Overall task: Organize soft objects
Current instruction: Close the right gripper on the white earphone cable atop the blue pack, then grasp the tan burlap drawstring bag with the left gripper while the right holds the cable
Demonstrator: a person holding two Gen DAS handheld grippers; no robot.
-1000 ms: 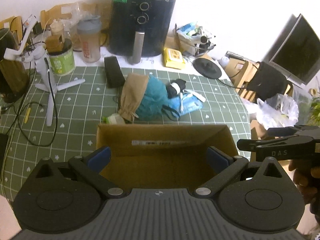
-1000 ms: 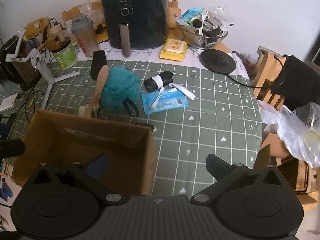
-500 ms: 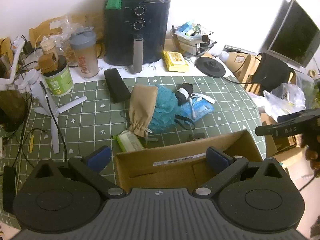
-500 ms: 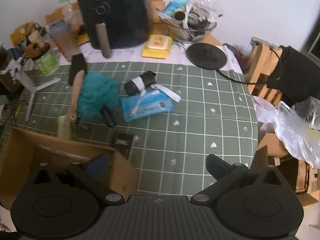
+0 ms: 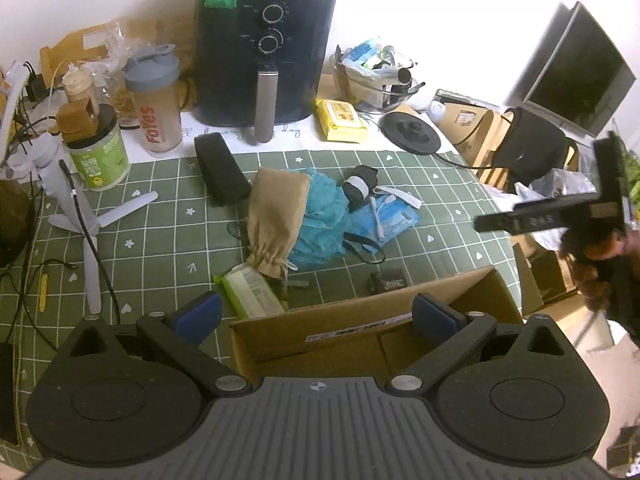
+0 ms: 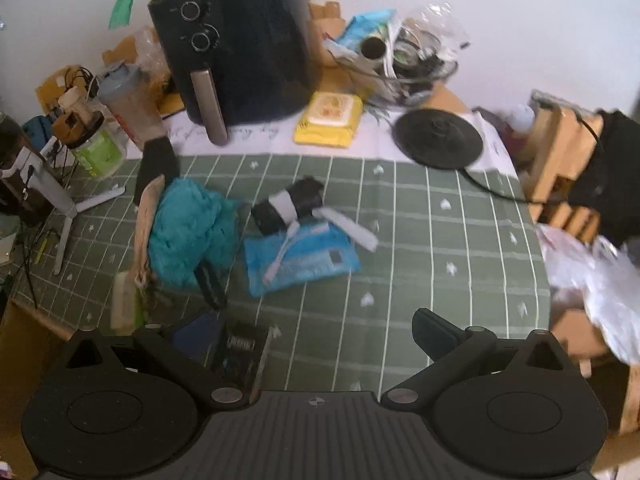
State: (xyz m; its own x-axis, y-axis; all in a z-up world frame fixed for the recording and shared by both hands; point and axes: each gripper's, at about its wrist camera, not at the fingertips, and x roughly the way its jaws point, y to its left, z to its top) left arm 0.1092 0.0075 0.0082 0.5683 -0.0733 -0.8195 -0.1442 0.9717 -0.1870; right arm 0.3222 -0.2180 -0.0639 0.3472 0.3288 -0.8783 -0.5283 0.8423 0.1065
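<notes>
While the soft things — a teal bath sponge, a tan drawstring pouch, a rolled black sock and a blue wipes pack — lay untouched in a heap, the cardboard box had been drawn back from beside that heap toward the table's near edge. Both the left gripper and the right gripper were held wide open and empty, so no sorting had yet been started.

Teal loofah beside blue wipes pack
</notes>
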